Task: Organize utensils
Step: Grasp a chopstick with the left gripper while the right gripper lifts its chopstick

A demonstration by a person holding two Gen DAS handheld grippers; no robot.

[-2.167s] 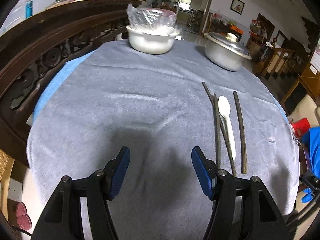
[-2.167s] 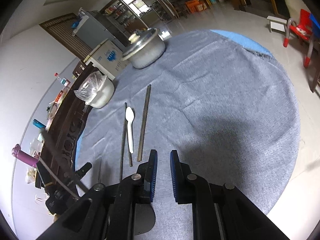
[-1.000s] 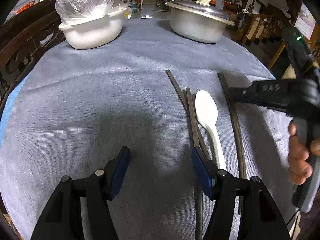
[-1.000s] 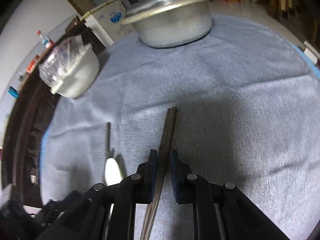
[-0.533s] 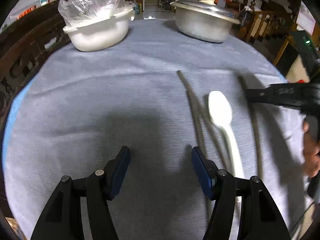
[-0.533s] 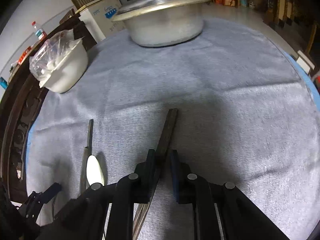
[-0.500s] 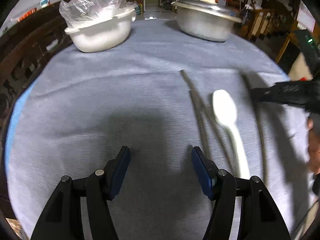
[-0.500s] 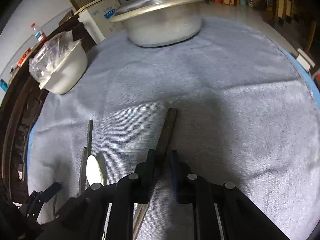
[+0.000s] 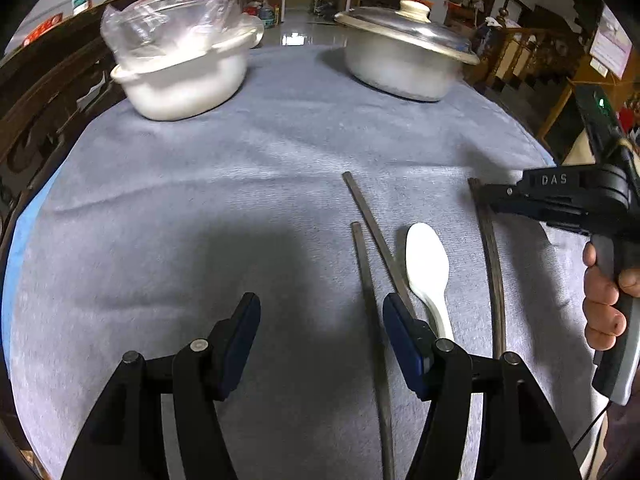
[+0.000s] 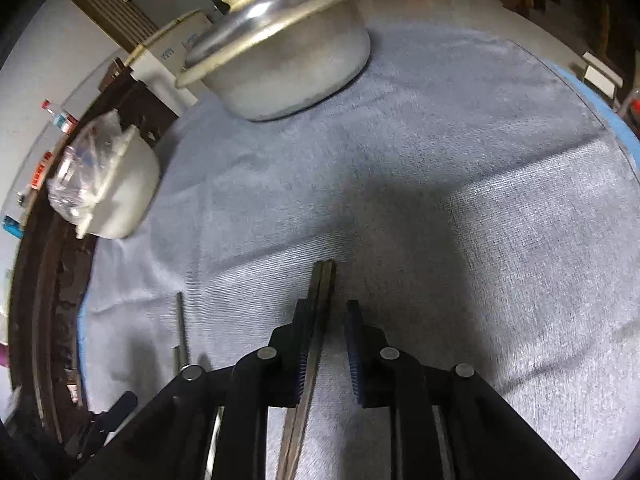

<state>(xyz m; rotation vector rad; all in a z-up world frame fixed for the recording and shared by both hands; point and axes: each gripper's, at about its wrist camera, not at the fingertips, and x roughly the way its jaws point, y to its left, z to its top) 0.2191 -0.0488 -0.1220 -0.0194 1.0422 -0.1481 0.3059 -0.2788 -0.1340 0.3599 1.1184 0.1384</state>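
Right hand-held gripper straddles the lone chopstick; seat it before you squeeze

Your right hand-held gripper point(image 10: 326, 344) has just been easing its jaws apart and now stands narrow, the far-right chopstick point(image 10: 322, 292) lying between the pads against the left one, not clamped. Centre it, close firmly, then lift level so it joins the other two chopsticks point(image 9: 370, 248) lying left of the white spoon point(image 9: 426, 264) on the grey desk point(image 9: 200, 200). Both tools point steeply down at the cloth. Your left hand-held gripper point(image 9: 320, 340) hangs wide and empty, near the pair (its right pad just over one stick)
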